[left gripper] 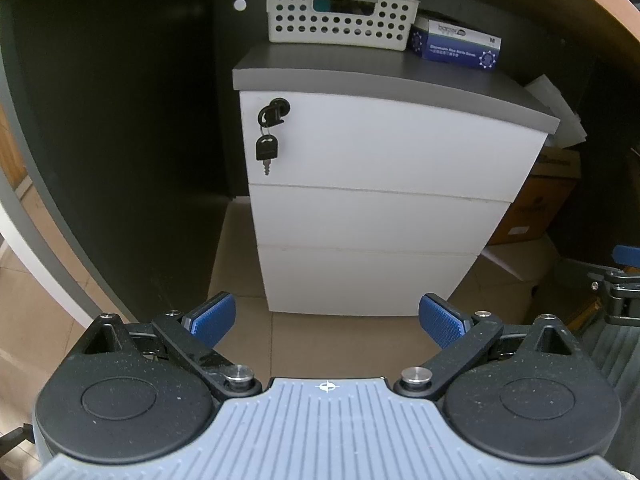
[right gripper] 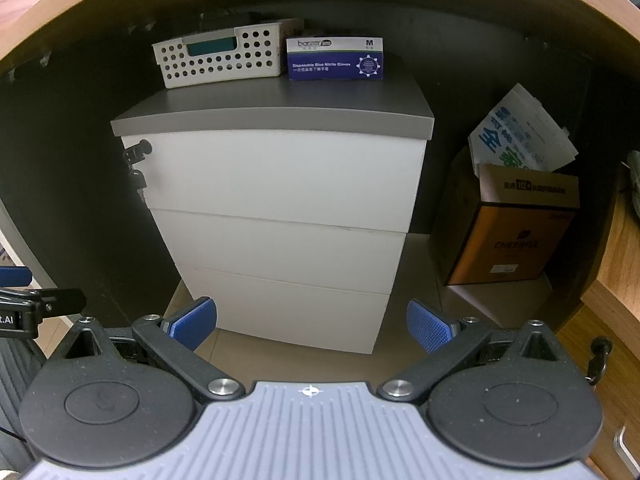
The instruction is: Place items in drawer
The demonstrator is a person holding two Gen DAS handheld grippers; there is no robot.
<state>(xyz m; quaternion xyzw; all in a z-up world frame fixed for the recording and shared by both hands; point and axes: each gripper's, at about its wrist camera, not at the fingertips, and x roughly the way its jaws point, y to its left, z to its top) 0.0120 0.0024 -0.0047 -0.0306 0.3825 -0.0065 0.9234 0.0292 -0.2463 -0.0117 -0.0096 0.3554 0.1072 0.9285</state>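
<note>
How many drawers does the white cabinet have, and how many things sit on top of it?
Drawers: 3 (top, middle, bottom)
White basket with holes: 1
Blue glove box: 1
Total: 5

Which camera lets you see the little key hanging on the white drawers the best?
The left wrist view. There the key hangs in plain sight from the lock on the top drawer, ring and teeth clear. In the right wrist view the key sits at the cabinet's dark left edge, seen side-on and mostly in shadow.
</note>
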